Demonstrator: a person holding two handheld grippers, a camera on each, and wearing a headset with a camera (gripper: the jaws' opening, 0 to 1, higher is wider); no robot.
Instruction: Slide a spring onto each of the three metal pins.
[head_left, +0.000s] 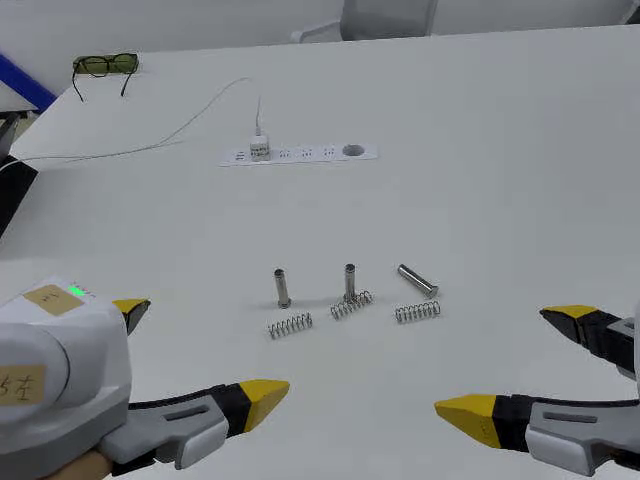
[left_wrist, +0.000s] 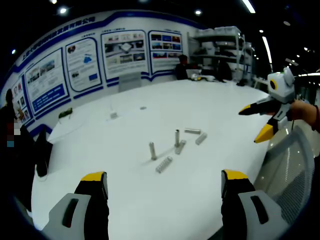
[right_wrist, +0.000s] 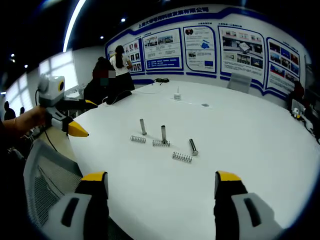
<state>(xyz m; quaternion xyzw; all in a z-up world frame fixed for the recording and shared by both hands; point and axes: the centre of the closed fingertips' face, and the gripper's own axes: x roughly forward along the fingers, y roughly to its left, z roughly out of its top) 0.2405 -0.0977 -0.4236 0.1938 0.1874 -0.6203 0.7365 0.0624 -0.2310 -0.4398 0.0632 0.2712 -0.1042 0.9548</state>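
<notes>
Two metal pins stand upright on the white table: the left pin (head_left: 283, 288) (right_wrist: 143, 126) and the middle pin (head_left: 350, 282) (left_wrist: 177, 137). The right pin (head_left: 417, 281) (right_wrist: 192, 147) lies on its side. Three springs lie loose in front of them: the left spring (head_left: 290, 325), the middle spring (head_left: 352, 305) touching the middle pin's base, and the right spring (head_left: 417, 312). My left gripper (head_left: 198, 350) (left_wrist: 164, 176) hovers open near the table's front left, holding nothing. My right gripper (head_left: 515, 362) (right_wrist: 161, 176) hovers open at the front right, also with nothing in it.
A white power strip (head_left: 298, 154) with a plugged charger and cable lies beyond the pins. Green glasses (head_left: 104, 65) rest at the far left corner. A mesh chair back (right_wrist: 47, 182) stands near the table edge. People stand by the far wall (right_wrist: 107, 75).
</notes>
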